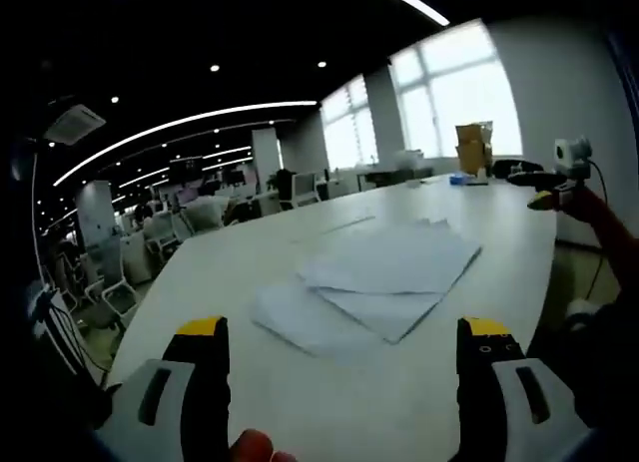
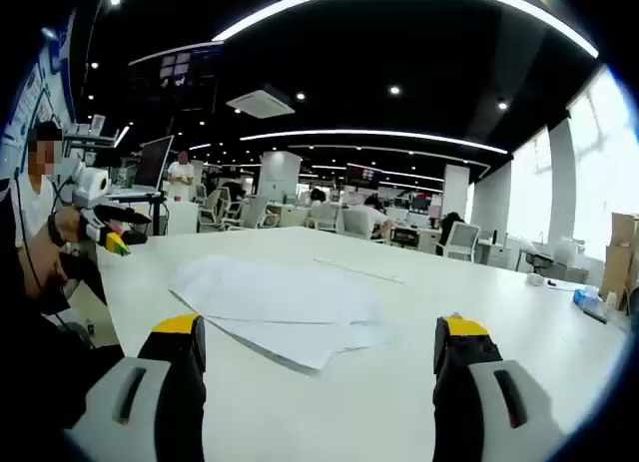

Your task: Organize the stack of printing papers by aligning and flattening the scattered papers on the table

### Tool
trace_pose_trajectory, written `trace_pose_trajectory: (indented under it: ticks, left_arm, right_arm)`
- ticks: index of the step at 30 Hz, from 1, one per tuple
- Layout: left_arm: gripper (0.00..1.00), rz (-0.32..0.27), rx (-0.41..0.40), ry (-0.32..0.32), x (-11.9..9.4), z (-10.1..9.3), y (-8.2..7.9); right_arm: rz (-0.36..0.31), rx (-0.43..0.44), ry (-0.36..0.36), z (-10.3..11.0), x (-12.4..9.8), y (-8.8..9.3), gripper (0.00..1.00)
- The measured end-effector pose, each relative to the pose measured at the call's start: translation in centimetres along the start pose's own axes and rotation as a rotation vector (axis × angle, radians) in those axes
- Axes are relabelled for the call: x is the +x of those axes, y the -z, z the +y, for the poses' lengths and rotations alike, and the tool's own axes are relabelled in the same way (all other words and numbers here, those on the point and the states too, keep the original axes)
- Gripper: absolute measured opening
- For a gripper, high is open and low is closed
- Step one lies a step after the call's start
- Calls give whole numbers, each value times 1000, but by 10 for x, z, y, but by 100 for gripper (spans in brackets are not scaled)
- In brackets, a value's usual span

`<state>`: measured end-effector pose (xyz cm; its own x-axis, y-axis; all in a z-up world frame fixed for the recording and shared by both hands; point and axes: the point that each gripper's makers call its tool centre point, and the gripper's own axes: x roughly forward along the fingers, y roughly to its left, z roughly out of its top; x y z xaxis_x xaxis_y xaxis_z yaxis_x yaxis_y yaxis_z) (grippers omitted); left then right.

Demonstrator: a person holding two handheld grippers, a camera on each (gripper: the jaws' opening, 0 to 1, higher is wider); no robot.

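Observation:
Several white printing papers (image 1: 374,282) lie scattered and overlapping on the long white table (image 1: 300,223). In the right gripper view the same papers (image 2: 280,302) spread ahead of the jaws. My left gripper (image 1: 341,332) is open, its yellow-tipped jaws wide apart, hovering short of the papers with nothing between them. My right gripper (image 2: 318,334) is open too, just short of the paper pile's near edge. The right gripper (image 1: 554,183) shows at the far right of the left gripper view, and the left gripper (image 2: 105,228) shows at the left of the right gripper view, held by a person.
A cardboard box (image 1: 473,148) and small items stand at the table's far end near the windows. Office chairs (image 1: 120,272) and desks fill the room to the left. More chairs (image 2: 349,223) stand beyond the table. A person (image 2: 181,178) stands far back.

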<state>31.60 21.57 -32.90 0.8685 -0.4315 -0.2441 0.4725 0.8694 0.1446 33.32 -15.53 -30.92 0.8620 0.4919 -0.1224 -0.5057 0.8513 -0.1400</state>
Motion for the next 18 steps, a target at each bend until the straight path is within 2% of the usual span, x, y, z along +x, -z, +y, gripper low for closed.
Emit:
trace_pose_trajectory:
  ticks: [18]
  left_arm:
    - [97, 1, 6, -3, -1, 0, 0]
  right_arm:
    - [12, -9, 4, 0, 1, 3, 90]
